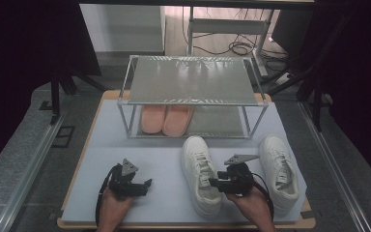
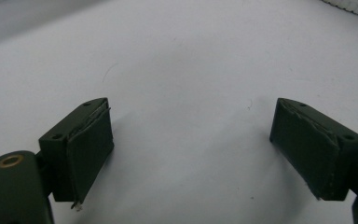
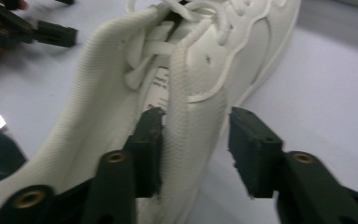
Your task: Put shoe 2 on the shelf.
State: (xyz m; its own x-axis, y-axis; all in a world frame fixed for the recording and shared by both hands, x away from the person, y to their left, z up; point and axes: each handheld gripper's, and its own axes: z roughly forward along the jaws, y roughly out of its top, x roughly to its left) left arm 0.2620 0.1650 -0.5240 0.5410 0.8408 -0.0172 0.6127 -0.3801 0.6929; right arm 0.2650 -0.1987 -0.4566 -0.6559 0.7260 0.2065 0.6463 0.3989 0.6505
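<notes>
Your right tool (image 3: 193, 140) straddles the collar wall of the left white sneaker (image 1: 201, 171), seemingly not yet clamped; toe points toward the shoe rack (image 1: 191, 82). Left tool (image 1: 140, 186) idles released.

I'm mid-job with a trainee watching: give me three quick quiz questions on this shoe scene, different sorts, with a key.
1. True or false: the left hand-held gripper holds a sneaker.
2. The right hand-held gripper straddles which part of the left sneaker? A. toe B. collar wall C. sole
3. What lies on the rack's lower shelf?

Key:
1. False; it is open over bare mat.
2. B
3. Pink slippers.
</notes>
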